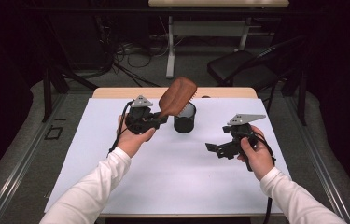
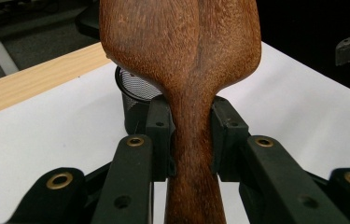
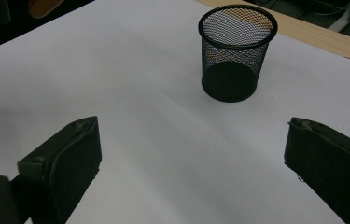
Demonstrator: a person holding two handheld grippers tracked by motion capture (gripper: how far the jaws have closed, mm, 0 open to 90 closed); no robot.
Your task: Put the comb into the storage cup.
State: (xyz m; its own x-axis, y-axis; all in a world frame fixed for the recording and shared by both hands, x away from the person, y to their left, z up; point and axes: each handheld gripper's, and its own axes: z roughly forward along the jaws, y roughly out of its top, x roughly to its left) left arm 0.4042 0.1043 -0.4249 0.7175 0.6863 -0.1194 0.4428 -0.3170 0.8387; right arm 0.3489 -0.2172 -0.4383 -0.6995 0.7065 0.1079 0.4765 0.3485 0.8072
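Above the white table point(image 1: 163, 177), the left gripper point(image 1: 162, 119) clamped a wooden brush point(image 1: 177, 97) by its handle over a mesh cup point(image 1: 184, 118); the right gripper point(image 1: 215, 150) hung with jaws apart.

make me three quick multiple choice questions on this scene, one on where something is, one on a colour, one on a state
1. Where does the mesh cup stand?
A. on the white sheet
B. on the floor
C. on the chair

2. What colour is the hairbrush?
A. blue
B. brown
C. white

3. How do the right gripper jaws stand?
A. shut on the cup
B. shut on the brush
C. open, nothing between them

Answers:
1 A, the cup's base sits on the white sheet.
2 B, brown wood grain shows in the left gripper view.
3 C, the right gripper view shows bare sheet between its jaws, while the left gripper clamps the brush handle.
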